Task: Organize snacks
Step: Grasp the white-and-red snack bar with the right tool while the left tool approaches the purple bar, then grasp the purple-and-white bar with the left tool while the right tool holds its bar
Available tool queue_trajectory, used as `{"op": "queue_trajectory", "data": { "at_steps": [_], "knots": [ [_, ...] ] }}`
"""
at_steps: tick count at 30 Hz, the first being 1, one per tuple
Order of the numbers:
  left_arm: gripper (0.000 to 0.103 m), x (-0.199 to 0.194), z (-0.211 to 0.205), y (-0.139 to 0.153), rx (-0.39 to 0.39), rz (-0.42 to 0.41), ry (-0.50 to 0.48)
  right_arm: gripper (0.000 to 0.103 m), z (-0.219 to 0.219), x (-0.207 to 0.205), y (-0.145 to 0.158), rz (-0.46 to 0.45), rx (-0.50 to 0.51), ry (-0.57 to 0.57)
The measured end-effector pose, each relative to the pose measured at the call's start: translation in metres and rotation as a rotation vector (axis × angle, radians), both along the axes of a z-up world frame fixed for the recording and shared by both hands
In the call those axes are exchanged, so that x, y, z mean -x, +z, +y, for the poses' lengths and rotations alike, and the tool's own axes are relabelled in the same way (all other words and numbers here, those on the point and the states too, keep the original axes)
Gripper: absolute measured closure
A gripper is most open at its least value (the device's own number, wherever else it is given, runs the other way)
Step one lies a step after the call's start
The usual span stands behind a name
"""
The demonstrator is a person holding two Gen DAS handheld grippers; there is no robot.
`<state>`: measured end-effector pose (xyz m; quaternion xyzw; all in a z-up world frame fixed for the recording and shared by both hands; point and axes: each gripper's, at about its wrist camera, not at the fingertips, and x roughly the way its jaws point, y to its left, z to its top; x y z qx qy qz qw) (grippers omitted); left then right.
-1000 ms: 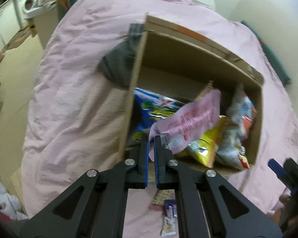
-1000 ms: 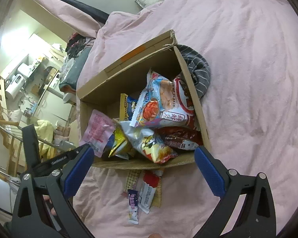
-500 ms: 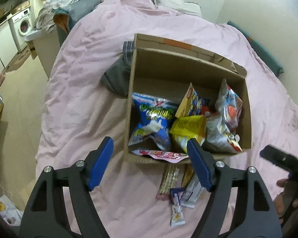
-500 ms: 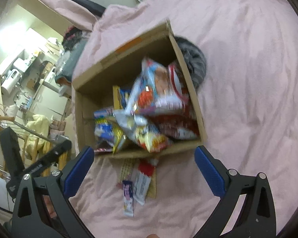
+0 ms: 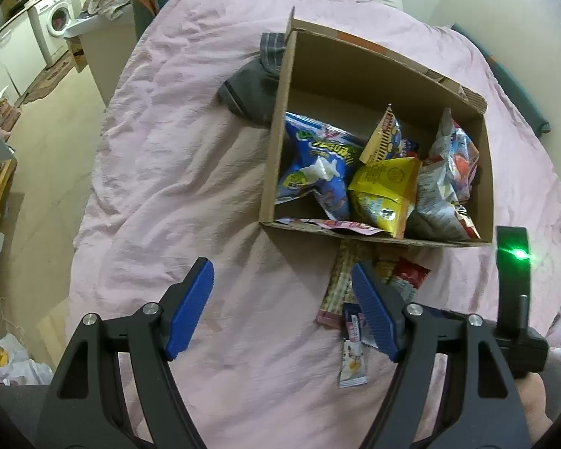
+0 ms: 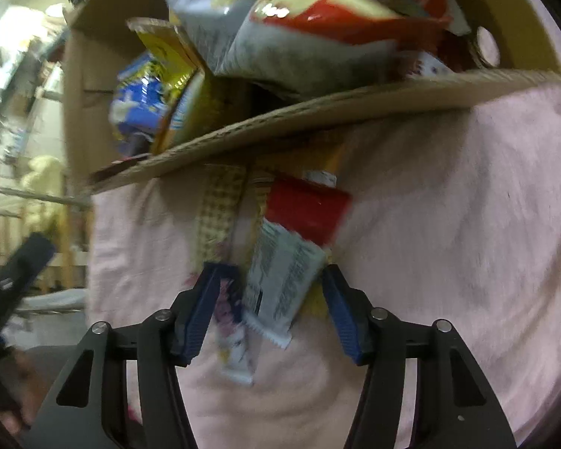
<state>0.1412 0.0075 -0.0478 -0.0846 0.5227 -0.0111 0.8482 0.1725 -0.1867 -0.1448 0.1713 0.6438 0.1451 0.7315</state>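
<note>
The cardboard box (image 5: 276, 142) on the pink bedspread (image 5: 175, 149) brimmed with crinkled snack bags. The left gripper (image 5: 284, 310) gaped empty. The right gripper (image 6: 269, 310), jaws just closing, straddled a grey-and-red wrapper (image 6: 284, 280) without visibly pinching it.

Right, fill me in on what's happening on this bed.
A person with a gripper in each hand is sorting snacks into a cardboard box on a pink blanket. The box already holds several bags. The left gripper is open and empty. The right gripper is down over the loose packets in front of the box; its jaws have just been closing around a white-and-red packet, which the pads don't yet press.
</note>
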Motion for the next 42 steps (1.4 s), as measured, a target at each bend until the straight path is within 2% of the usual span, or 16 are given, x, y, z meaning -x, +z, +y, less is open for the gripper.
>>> {"op": "queue_trajectory", "data": {
  "at_steps": [2,3,6,11,14,18,23,24,25,27,28,33,39,42],
  "knots": [
    [0.029,0.002,0.001,-0.003,-0.001,0.008,0.000,0.047,0.005,-0.001,-0.002,-0.008,0.044,0.017],
    [0.030,0.002,0.001,-0.004,-0.002,0.012,0.000,0.057,0.005,0.000,-0.002,-0.016,0.075,0.021],
    [0.029,0.004,-0.003,-0.010,-0.015,0.031,-0.011,0.068,-0.003,0.004,0.004,-0.043,0.087,0.024],
    [0.029,0.004,-0.020,-0.024,-0.011,0.087,-0.031,0.071,-0.029,0.017,0.020,-0.089,0.028,0.003],
    [0.030,0.005,-0.040,-0.041,0.042,0.142,-0.091,0.071,-0.040,0.025,0.031,-0.126,0.013,-0.004],
    [0.031,0.005,-0.073,-0.072,0.003,0.233,-0.168,0.071,-0.055,0.033,0.041,-0.155,-0.007,-0.015],
    [0.046,0.006,-0.100,-0.099,-0.035,0.321,-0.234,0.071,-0.068,0.041,0.045,-0.175,-0.008,-0.019],
    [0.052,0.007,-0.104,-0.102,-0.053,0.318,-0.241,0.071,-0.071,0.043,0.045,-0.176,-0.007,-0.020],
    [0.065,0.007,-0.107,-0.103,-0.075,0.305,-0.252,0.071,-0.075,0.045,0.044,-0.176,-0.005,-0.024],
    [0.078,0.008,-0.113,-0.105,-0.116,0.299,-0.273,0.071,-0.080,0.047,0.043,-0.173,-0.002,-0.029],
    [0.088,0.008,-0.114,-0.107,-0.121,0.304,-0.281,0.071,-0.081,0.047,0.044,-0.174,-0.001,-0.030],
    [0.089,0.009,-0.109,-0.101,-0.077,0.326,-0.271,0.071,-0.079,0.046,0.048,-0.177,0.001,-0.020],
    [0.089,0.017,-0.085,-0.078,-0.057,0.300,-0.239,0.071,-0.058,0.051,0.065,-0.214,-0.025,0.018],
    [0.089,0.023,-0.068,-0.062,-0.062,0.273,-0.179,0.071,-0.050,0.054,0.077,-0.243,-0.036,0.035]
  ]
}}
